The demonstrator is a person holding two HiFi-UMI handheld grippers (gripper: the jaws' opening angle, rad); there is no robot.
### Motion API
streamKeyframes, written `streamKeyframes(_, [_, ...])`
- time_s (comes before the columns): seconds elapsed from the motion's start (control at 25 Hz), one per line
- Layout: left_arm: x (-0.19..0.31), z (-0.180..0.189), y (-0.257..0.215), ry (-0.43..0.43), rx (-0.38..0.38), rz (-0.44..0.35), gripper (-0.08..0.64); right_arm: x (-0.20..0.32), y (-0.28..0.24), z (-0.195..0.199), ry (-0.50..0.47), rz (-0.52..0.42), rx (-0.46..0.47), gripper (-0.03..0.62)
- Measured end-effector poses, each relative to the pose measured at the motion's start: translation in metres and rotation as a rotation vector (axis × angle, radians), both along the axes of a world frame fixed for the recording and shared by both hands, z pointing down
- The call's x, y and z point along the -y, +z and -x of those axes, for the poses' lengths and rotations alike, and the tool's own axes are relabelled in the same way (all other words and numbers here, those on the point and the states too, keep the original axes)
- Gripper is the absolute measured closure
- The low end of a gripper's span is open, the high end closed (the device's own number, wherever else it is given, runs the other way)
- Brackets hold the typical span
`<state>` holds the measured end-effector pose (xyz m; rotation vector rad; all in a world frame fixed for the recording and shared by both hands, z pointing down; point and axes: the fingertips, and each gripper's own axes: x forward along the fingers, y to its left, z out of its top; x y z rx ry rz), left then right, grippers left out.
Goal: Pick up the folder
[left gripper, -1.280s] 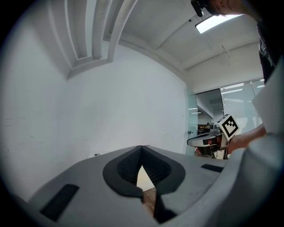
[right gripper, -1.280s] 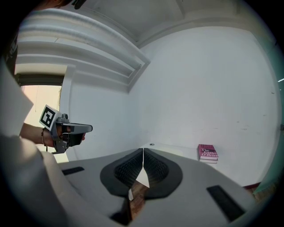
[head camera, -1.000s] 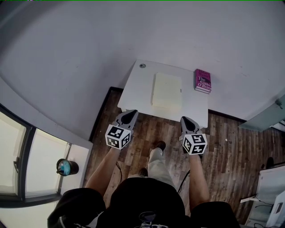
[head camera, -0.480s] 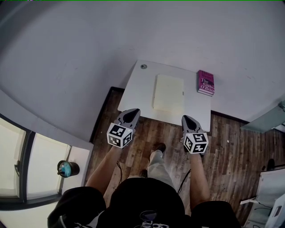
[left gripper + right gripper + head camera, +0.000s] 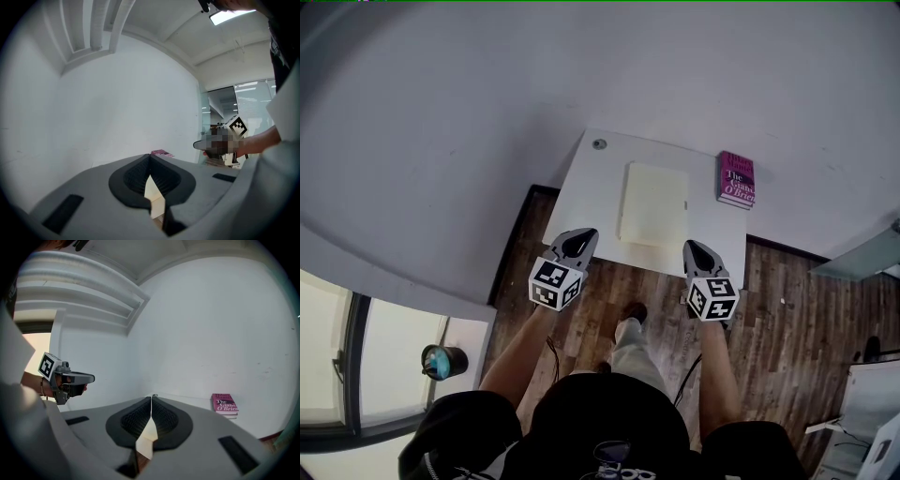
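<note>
Cream folder (image 5: 653,203) is lying flat in the middle of the table (image 5: 586,187), untouched. Pink book (image 5: 737,179) is sitting at the far right corner, apart from it. Left tool (image 5: 580,234) and right tool (image 5: 693,247) are hanging at the near edge, jaws pressed together, gripping nothing.

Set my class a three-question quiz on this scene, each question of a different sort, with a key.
1. In the head view, what lies on the table to the right of the folder? A: a pink book. B: a mug. C: a laptop.
2. True or false: the left gripper has its fingers shut on the folder.
3. Which gripper is nearer the pink book?

Key:
1. A.
2. False. The fingers are shut but empty, short of the folder.
3. The right gripper.
</note>
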<state>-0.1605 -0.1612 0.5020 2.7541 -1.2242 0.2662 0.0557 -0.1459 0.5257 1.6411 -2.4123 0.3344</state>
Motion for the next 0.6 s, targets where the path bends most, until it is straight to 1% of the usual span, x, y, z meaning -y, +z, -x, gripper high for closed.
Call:
streamKeyframes(0.28, [0.055, -0.019, 0.002, -0.004, 0.000, 0.018, 0.538, 0.053, 0.003, -0.021, 0.004, 0.018, 0.008, 0.568])
streamKeyframes(0.6, [0.107, -0.045, 0.015, -0.006, 0.003, 0.074, 0.539, 0.111, 0.009, -0.052, 0.017, 0.042, 0.019, 0.568])
